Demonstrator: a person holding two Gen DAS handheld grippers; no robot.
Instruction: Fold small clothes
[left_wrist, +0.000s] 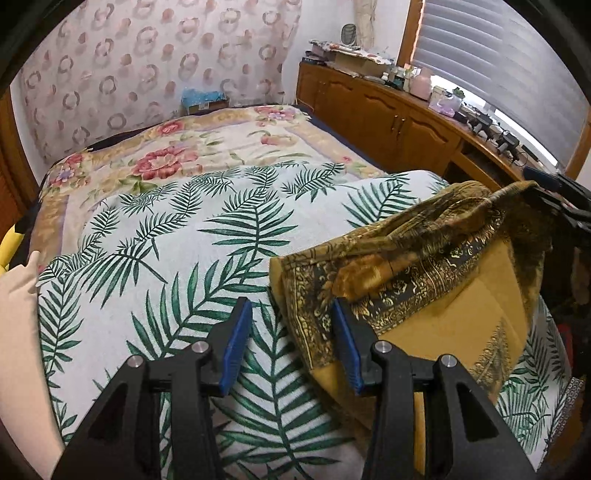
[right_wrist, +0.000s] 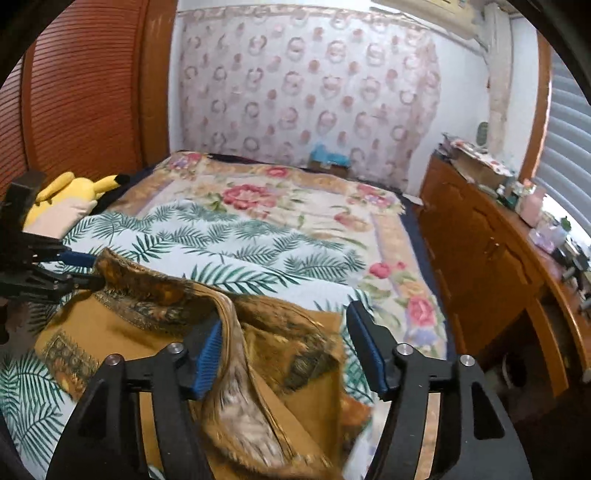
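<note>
A mustard-and-gold patterned cloth (left_wrist: 424, 291) lies partly bunched on the palm-leaf blanket (left_wrist: 177, 236). My left gripper (left_wrist: 291, 343) is open, its blue pads apart, with the cloth's left edge beside its right finger. My right gripper (right_wrist: 291, 354) is open too; a raised fold of the cloth (right_wrist: 236, 362) drapes between its fingers against the left pad. In the right wrist view my left gripper shows at the far left (right_wrist: 74, 273) beside the cloth's corner. In the left wrist view my right gripper shows at the right edge (left_wrist: 554, 199), where the cloth's lifted corner ends.
A floral bedspread (left_wrist: 207, 147) covers the bed's far half. A wooden cabinet (left_wrist: 388, 114) with clutter on top runs along the right, under window blinds. A yellow plush toy (right_wrist: 70, 192) lies at the bed's left. A wooden shutter wall (right_wrist: 81, 85) stands on the left.
</note>
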